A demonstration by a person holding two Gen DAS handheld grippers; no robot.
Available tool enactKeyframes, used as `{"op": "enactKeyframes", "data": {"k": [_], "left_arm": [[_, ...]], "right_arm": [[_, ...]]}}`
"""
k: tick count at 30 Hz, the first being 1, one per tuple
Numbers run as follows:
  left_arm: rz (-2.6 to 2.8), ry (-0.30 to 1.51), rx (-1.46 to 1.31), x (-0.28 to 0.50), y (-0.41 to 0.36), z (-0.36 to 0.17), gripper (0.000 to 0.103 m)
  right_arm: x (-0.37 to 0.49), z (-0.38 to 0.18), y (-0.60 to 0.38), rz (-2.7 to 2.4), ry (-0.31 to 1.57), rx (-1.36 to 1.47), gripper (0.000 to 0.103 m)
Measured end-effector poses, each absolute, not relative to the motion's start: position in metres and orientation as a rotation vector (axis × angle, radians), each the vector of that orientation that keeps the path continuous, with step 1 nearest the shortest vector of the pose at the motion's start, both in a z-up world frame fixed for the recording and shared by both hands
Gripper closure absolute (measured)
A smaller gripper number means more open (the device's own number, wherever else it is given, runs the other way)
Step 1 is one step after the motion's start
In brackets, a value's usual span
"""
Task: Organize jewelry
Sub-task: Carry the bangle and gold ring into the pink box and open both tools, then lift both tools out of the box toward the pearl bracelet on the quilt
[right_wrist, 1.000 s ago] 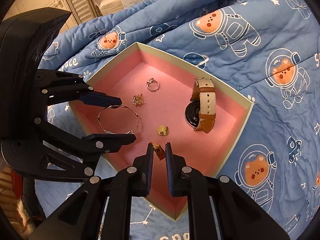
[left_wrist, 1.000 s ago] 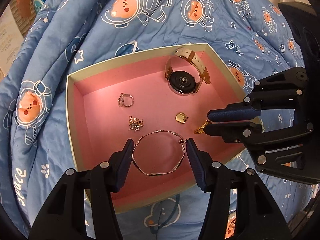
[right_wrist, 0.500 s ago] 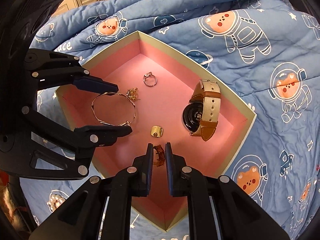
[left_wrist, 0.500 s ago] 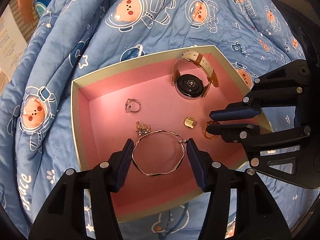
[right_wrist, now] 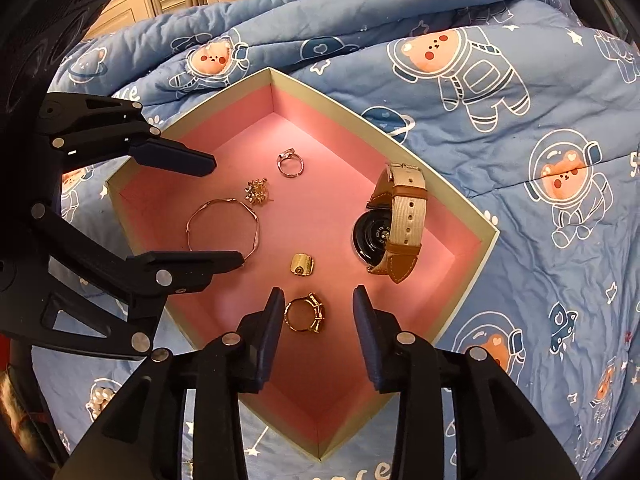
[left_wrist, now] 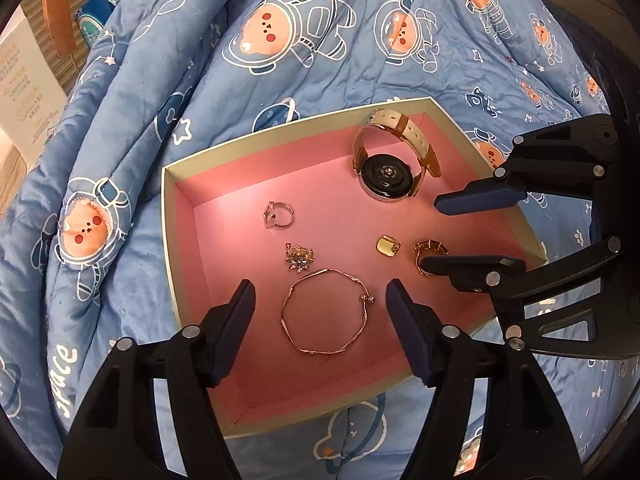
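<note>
Both sets of fingers have spread since 0.5 s ago: our left gripper (left_wrist: 320, 300) has let go of the bangle (left_wrist: 325, 311), and our right gripper (right_wrist: 318, 308) has dropped the gold ring (right_wrist: 306, 314), so both pieces now lie loose on the pink floor of the box (right_wrist: 490, 236). Also in the box are the watch (right_wrist: 394, 226), a silver ring (right_wrist: 290, 163), a brooch (right_wrist: 256, 193) and a small gold clip (right_wrist: 302, 265). We judge 2 risks. The right fingers sit low and just beside the gold ring, so pulling back carelessly could nudge it. The box rests on a soft quilt (right_wrist: 520, 80), so a knock on its rim could tip it and slide the pieces together. Each gripper hovers over its near corner of the box, angled down, the 2 meeting roughly at right angles with fingers released.
</note>
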State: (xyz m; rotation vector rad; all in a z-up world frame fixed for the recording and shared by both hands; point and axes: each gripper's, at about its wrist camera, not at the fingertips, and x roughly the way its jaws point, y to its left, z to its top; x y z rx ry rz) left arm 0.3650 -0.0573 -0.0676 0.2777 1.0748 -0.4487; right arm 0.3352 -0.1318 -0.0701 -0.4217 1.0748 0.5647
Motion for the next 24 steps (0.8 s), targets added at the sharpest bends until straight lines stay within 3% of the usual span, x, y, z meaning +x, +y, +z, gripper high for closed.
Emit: {"op": "enactKeyframes", "data": {"k": [8,15,24], "left_arm": [[-0.447,1.046,0.278,0.353,-0.056,-0.058,0.032],[-0.434,0.961,0.215,0.325,-0.05,-0.038,0.018],[-0.427,0.905,0.159,0.283,-0.051,-0.032,0.013]], "right_arm": [[0.325,-0.046,-0.153,0.526,1.006,-0.41,0.056],[0.295,-0.022,-0.187,0.477,0.915,-0.35,0.039],[0.256,-0.03,-0.198,0.452,0.884,-0.221,0.037]]}}
